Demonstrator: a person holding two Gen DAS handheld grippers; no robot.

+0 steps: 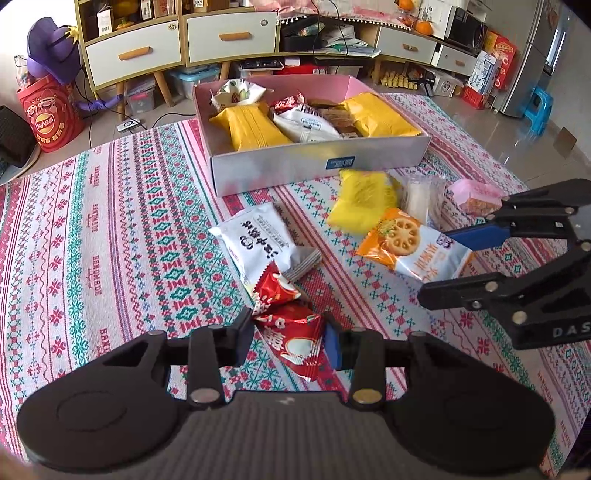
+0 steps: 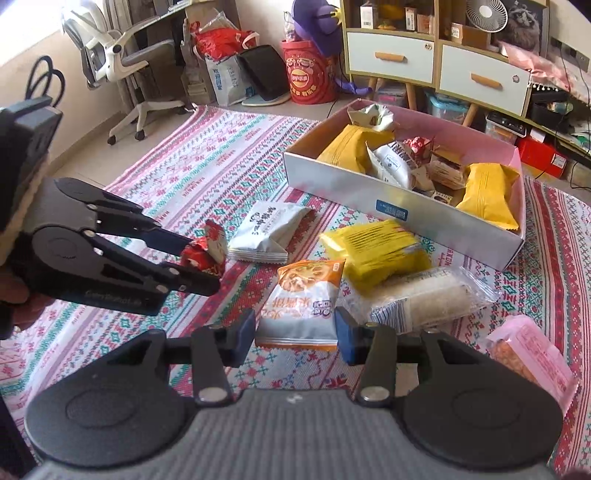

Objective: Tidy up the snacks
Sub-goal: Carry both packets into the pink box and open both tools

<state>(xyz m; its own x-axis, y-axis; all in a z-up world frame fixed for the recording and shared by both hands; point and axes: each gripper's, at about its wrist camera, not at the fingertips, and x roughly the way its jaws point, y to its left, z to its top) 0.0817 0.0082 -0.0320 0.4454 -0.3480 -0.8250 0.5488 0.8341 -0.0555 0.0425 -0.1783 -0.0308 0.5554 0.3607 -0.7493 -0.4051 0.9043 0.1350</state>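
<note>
A lived-in room of a home, with work going on at floor level. A patterned woven rug [image 1: 110, 221] covers a tiled floor [image 1: 535, 147]. Along the wall stands a wooden cabinet [image 1: 177, 48] with white drawers and cluttered open shelves, storage bins tucked beneath it. A fridge [image 1: 532, 74] and a microwave [image 1: 465, 27] stand at one end, a white office chair [image 2: 122, 55] at a desk at the other, with a small fan [image 2: 485, 16] on a shelf.

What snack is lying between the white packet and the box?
None. In the left wrist view, only bare patterned cloth lies between the white packet and the box.
</note>
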